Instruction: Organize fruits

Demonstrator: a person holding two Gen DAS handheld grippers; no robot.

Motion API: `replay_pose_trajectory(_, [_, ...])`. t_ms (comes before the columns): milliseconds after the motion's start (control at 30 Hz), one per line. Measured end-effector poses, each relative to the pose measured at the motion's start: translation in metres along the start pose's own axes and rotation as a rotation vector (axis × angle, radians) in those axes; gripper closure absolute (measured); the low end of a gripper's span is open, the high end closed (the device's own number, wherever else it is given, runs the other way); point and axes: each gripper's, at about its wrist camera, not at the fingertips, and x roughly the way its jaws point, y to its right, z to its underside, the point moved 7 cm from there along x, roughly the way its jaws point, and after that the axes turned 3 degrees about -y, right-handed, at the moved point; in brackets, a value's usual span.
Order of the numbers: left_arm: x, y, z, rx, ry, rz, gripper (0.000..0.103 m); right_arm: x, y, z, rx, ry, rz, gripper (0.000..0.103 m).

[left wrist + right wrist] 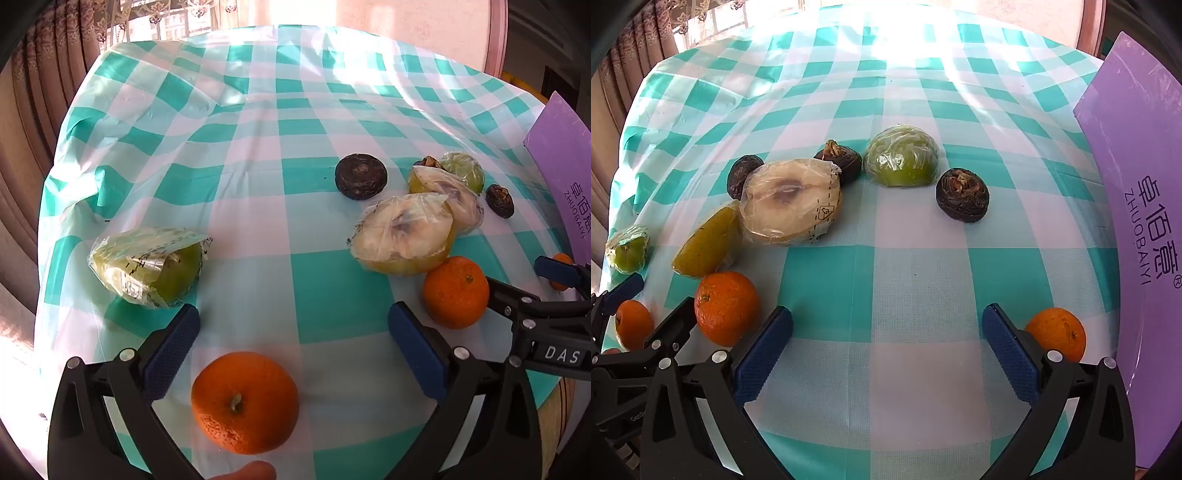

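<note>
My left gripper (pixel 293 325) is open, with an orange (pixel 244 402) lying between its arms close to the camera, untouched. A second orange (pixel 455 291) lies to its right, beside my right gripper (pixel 886 325), which is open and empty; that orange also shows in the right wrist view (pixel 727 308). A third orange (pixel 1057 333) lies just outside the right gripper's right finger. A wrapped green fruit half (pixel 147 267) sits left. Wrapped yellow halves (pixel 790 201), another green half (pixel 902 157) and dark round fruits (pixel 962 195) lie in the middle.
A round table wears a teal-and-white checked cloth (pixel 886 92). A purple box (pixel 1137 206) stands along the right edge. Curtains and a bright window are behind the table. The left gripper's arm shows at the left of the right wrist view (pixel 624 295).
</note>
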Motion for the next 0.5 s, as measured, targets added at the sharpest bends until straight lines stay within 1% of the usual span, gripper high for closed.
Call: replay_pose_trajectory(500, [-0.0001,-0.0001,-0.0001,0.001,0.002,-0.001,0.001,0.0004,0.0001,0.0002,0.001,-0.003,-0.001,0.004])
